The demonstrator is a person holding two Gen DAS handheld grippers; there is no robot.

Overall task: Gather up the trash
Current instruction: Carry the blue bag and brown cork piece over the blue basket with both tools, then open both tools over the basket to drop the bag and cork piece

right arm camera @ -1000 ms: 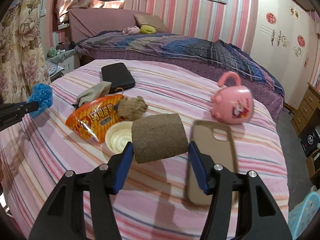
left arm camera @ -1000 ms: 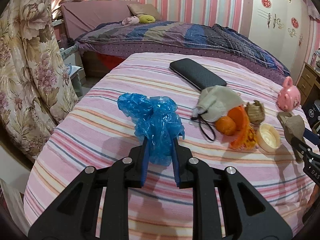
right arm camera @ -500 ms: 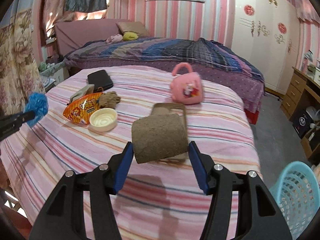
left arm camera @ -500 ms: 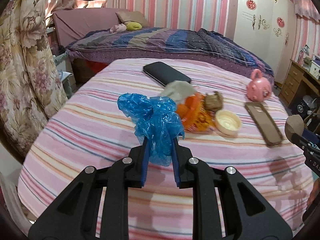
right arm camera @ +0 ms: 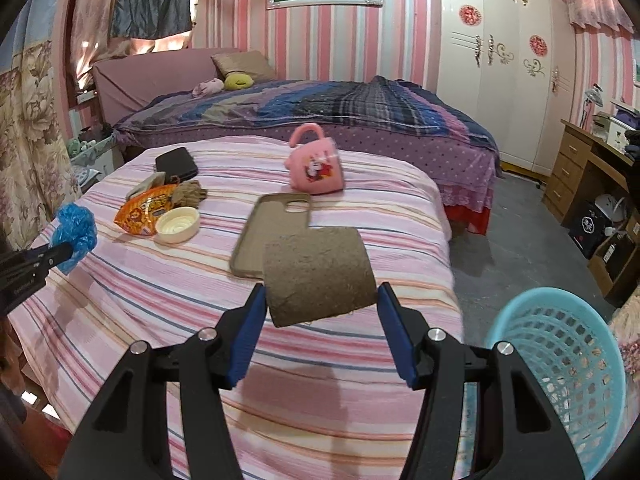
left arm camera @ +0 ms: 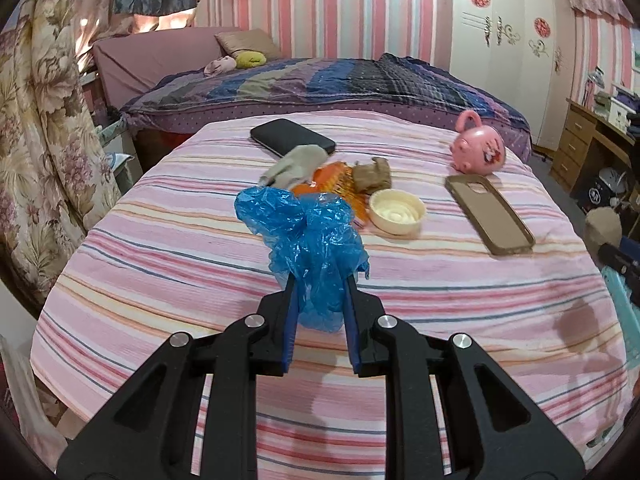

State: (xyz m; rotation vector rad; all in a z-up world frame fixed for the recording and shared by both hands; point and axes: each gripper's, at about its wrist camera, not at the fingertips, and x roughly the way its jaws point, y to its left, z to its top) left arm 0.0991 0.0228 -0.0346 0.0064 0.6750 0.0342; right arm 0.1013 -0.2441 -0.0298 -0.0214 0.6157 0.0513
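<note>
Two claws, left claw (left arm camera: 320,300) pinching crinkled blue plastic (left arm camera: 308,236), right claw (right arm camera: 322,312) gripping brown, seemingly cardboard tube (right arm camera: 320,276)

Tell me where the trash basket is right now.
The light blue basket shows in the right wrist view at lower right, on the floor past the striped bed's right edge, just right of the right tongs holding the brown cardboard tube.

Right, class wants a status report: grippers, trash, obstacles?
Left gripper shut on blue plastic bag. Right gripper shut on cardboard tube. Basket lower right, path clear.
</note>
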